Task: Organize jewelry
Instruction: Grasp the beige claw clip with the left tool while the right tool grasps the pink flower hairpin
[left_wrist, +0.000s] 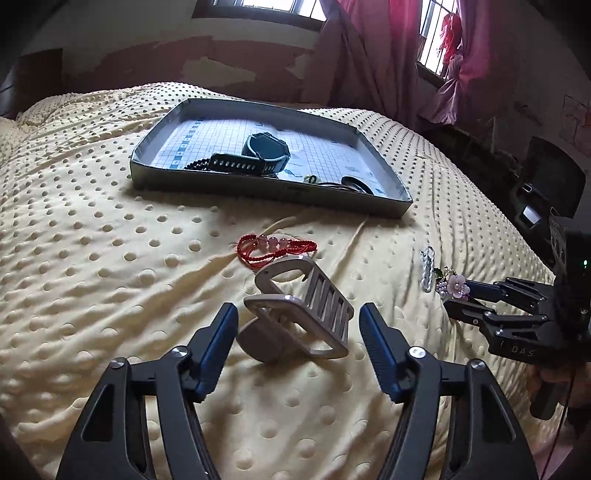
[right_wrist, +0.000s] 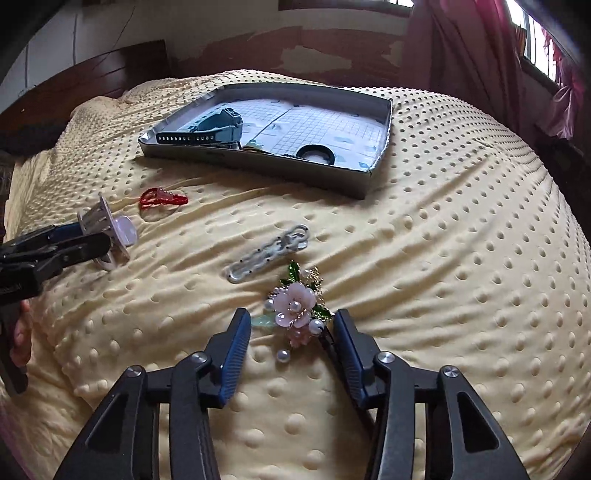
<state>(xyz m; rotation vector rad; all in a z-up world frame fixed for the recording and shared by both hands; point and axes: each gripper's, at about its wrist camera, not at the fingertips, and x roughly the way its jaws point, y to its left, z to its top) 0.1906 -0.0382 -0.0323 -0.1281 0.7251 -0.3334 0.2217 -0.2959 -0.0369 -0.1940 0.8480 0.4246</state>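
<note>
Left tool (left_wrist: 299, 326) open astride hair claw (left_wrist: 295, 314), claw's length pointing away

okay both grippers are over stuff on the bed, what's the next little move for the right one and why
Probably close the right gripper on the pink flower brooch with pearls. Its jaws stand open on either side of the brooch, which lies on the yellow dotted blanket, outside the grey cardboard tray.

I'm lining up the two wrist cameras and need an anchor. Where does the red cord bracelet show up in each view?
Left wrist: red cord bracelet lies centre frame, just beyond the grey hair claw, before the tray.
Right wrist: it lies left of centre, between the tray and the left gripper.
Shared landmark: the grey tray behind it in both.
</note>
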